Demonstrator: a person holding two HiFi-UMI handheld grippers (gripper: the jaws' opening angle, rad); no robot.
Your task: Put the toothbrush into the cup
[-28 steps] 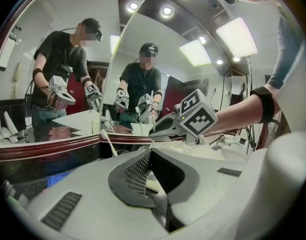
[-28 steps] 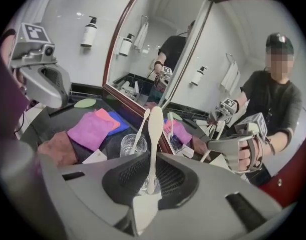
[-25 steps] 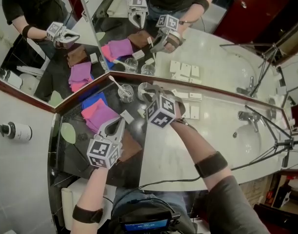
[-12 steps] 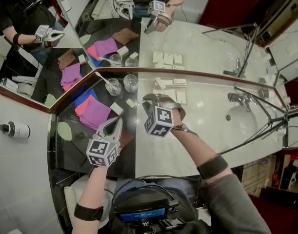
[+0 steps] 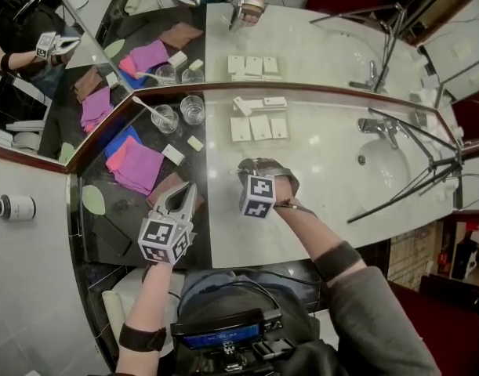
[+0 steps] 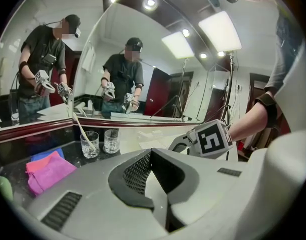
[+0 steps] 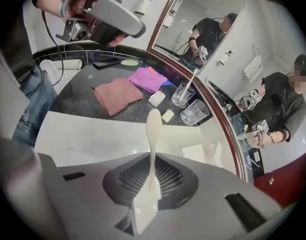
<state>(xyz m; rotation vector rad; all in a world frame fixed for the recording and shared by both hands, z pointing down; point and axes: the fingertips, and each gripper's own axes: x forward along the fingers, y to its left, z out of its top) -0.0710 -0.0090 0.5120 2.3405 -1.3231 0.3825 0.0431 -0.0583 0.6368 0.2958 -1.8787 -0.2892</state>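
Nearest the person, the left gripper (image 5: pixel 184 190) hangs over the dark part of the table (image 5: pixel 325 155) with its jaws pressed together on nothing. Just beside it, over the pale part, the right gripper (image 5: pixel 259 167) is clenched on the toothbrush (image 7: pixel 153 149). This looks like the carrying step: the brush is in hand but well apart from the glasses. Its long axis runs straight out along the gripper's own line, the broad flat end back between the jaws and the rounded end leading, aimed down and forward toward the back of the table. Farther off, past the pink cloth (image 5: pixel 141 165), two glasses stand by the mirror (image 5: pixel 302 37): one cup (image 5: pixel 165 118) already holds a brush, and the empty cup (image 5: pixel 192 110) is beside it. The next move probably calls for reaching to the empty one, centring the leading end over its rim, lowering and releasing.
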